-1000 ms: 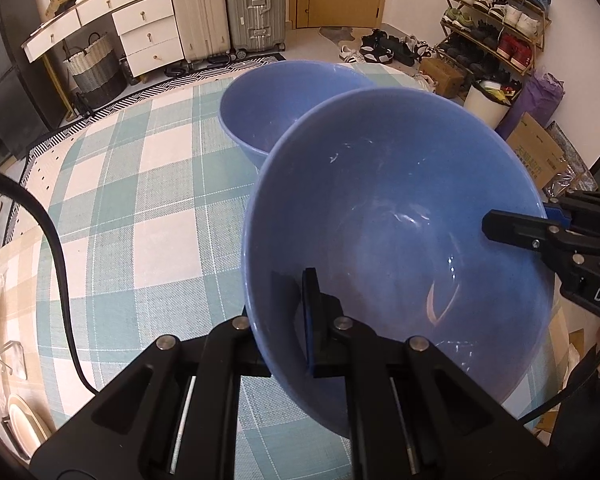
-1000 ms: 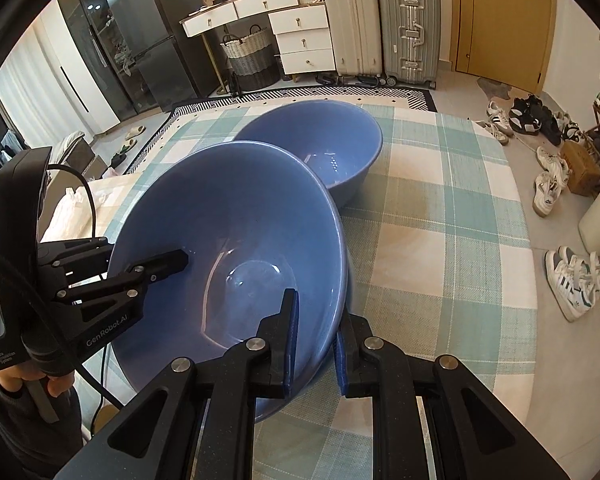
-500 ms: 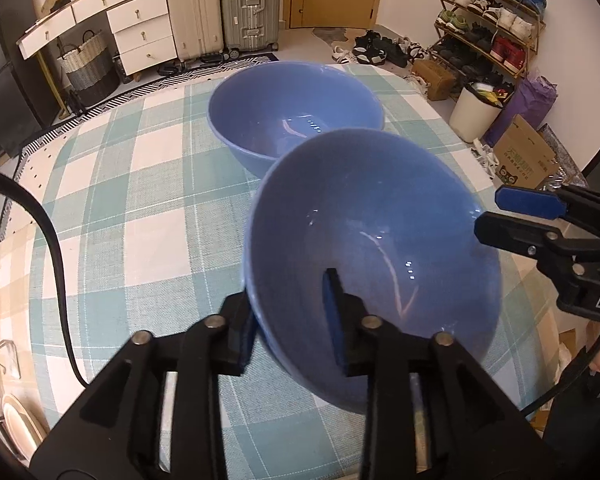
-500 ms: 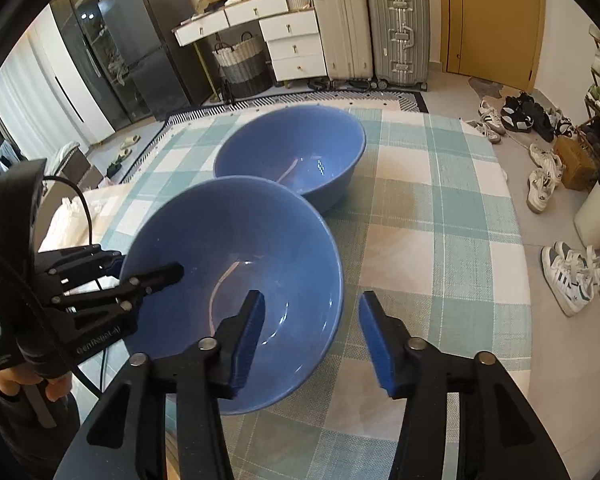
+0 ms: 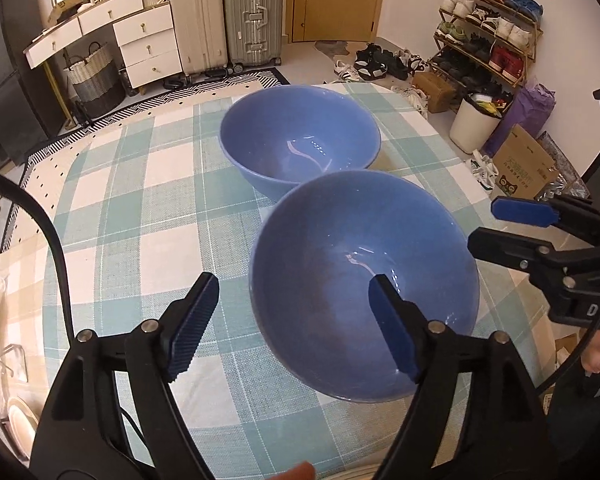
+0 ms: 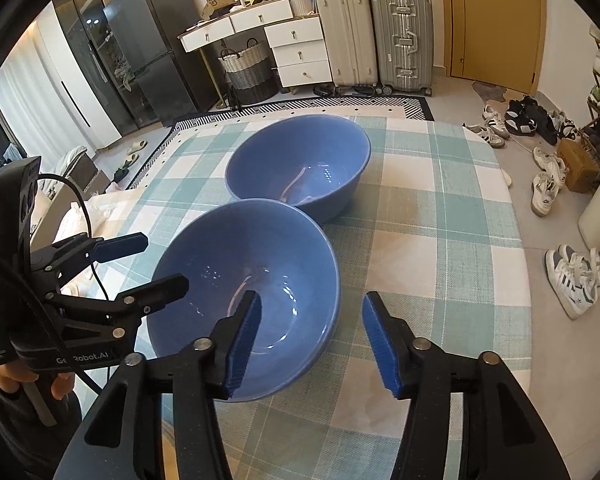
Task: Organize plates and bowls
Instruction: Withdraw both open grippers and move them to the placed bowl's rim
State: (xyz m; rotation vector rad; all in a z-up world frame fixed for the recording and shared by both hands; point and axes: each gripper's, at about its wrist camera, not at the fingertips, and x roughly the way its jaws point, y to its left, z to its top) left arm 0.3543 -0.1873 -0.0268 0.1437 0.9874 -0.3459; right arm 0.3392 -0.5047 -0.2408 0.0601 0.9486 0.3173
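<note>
Two glossy blue round bowls are sitting on the table with the teal-and-white checked cloth (image 5: 140, 216). The nearer blue bowl (image 5: 364, 280) stands upright on the cloth, right up against the farther blue bowl (image 5: 300, 136) — rims look like they're touching or just about, hard to say which.

The left gripper (image 5: 292, 316) has its jaws spread wide, having just been opening. They straddle the near-left rim of the nearer bowl: one blue ribbed pad hangs over the inside of the bowl, the other out over the cloth, neither pressing on the wall. So it's let go, nothing gripped.

Same story with the right gripper (image 6: 310, 340) — jaws just been opening, now parted around the right side of that same bowl (image 6: 244, 292). One pad is over the bowl's hollow, the other out over the tablecloth (image 6: 440, 240), and the rim runs between them untouched. The farther bowl (image 6: 298, 164) sits behind, well clear of both grippers.

Each gripper shows up in the other's view, coming in from the side of the nearer bowl. Behind the table there's a white chest of drawers (image 6: 296, 44) and two hard-shell suitcases (image 6: 376, 36) against the wall.
</note>
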